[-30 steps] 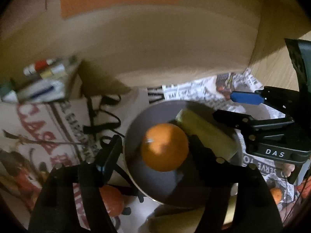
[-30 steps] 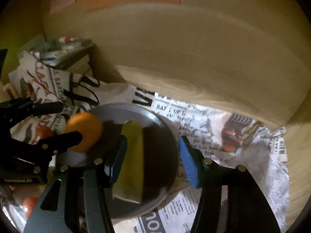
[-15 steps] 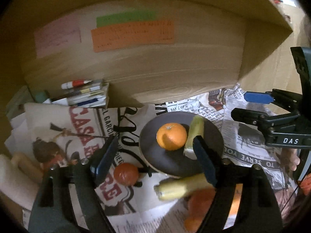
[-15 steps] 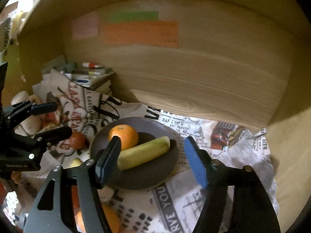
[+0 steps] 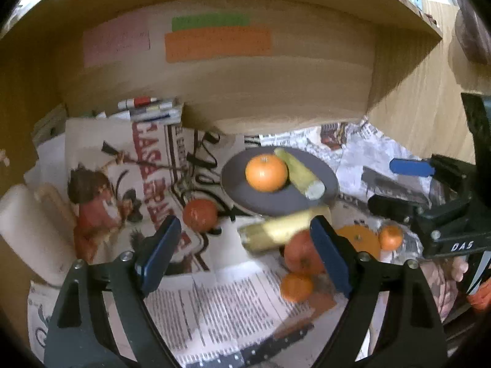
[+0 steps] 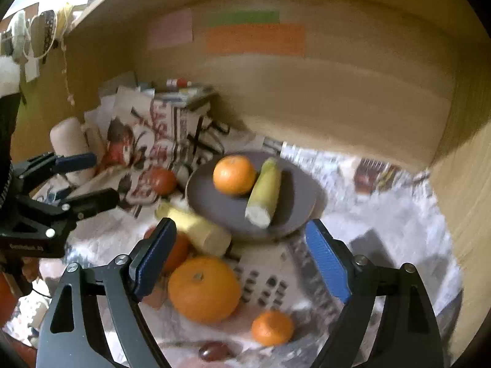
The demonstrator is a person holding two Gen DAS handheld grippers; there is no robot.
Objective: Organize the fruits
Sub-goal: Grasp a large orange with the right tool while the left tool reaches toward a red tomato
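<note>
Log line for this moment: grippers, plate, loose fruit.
left gripper: open, empty | right gripper: open, empty | plate: orange beside corn piece | loose on newspaper: large orange, small orange, tomato

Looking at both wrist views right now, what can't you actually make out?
- Left wrist view: red fruit partly hidden by the left gripper.
- Right wrist view: another red fruit half hidden by the right gripper.
- Dark fruit is blurred, kind unclear.
- Sticky notes: writing too blurred.
</note>
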